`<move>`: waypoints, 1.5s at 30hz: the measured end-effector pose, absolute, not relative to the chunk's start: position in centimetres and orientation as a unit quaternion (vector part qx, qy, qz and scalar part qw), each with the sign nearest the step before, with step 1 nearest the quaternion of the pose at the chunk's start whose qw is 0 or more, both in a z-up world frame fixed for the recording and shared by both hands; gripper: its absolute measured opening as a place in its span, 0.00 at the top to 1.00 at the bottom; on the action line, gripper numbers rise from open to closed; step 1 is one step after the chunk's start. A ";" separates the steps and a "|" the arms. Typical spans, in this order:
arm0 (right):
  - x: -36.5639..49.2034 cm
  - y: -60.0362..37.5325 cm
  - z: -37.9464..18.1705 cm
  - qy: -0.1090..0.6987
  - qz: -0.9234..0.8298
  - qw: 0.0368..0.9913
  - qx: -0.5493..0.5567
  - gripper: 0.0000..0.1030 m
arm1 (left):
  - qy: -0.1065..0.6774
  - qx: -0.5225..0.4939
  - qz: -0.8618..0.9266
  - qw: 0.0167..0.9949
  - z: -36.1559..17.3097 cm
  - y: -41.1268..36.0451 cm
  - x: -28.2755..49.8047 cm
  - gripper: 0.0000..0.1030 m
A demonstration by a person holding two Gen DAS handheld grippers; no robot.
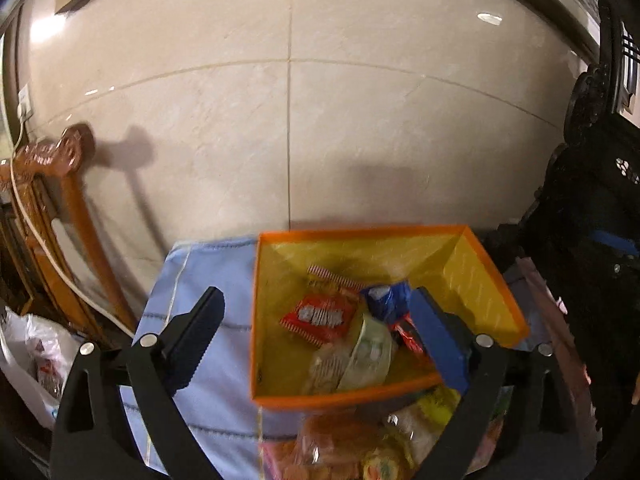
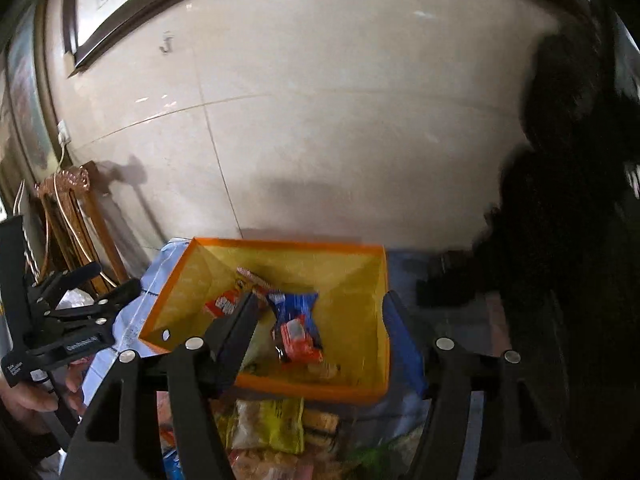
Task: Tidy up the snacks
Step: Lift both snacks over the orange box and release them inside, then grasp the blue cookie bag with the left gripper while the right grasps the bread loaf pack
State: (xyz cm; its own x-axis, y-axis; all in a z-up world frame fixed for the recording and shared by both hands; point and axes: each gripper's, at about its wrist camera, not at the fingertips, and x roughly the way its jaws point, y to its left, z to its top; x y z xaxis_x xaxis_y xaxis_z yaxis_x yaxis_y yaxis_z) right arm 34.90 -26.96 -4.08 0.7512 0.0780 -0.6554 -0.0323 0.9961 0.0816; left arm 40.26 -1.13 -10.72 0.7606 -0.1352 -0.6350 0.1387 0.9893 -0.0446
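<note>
Left wrist view: left gripper [image 1: 320,332] and right gripper [image 2: 320,332], both released, empty, over orange-rimmed yellow plastic box [image 1: 472,276] holding wrapped snacks [image 1: 320,316]. Step: depositing. Next: fetch loose snack packets [image 2: 264,424] near box.

Warm dim light, motion blur (fisheye-warped), ceiling-light glare

right tongs [image 2: 316,316] open, empty, over orange box [image 2: 384,280] w/ snack packs [image 2: 294,320] inside.

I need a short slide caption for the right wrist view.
Open right tool above an orange-rimmed yellow box of snack packets.
</note>
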 end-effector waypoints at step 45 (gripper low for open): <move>18.9 -29.0 -28.2 0.554 -0.030 0.832 -0.001 0.54 | 0.448 0.081 -0.188 0.870 -31.5 -1.5 22.3 0.52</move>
State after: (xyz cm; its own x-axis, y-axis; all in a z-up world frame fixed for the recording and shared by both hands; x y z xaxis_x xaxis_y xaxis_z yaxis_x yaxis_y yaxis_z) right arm 18.91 -28.99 -28.22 0.3843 -0.0515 -0.9218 0.0495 0.9982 -0.0351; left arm 22.30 -1.52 -31.50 0.5285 -0.2540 -0.8101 0.3991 0.9165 -0.0270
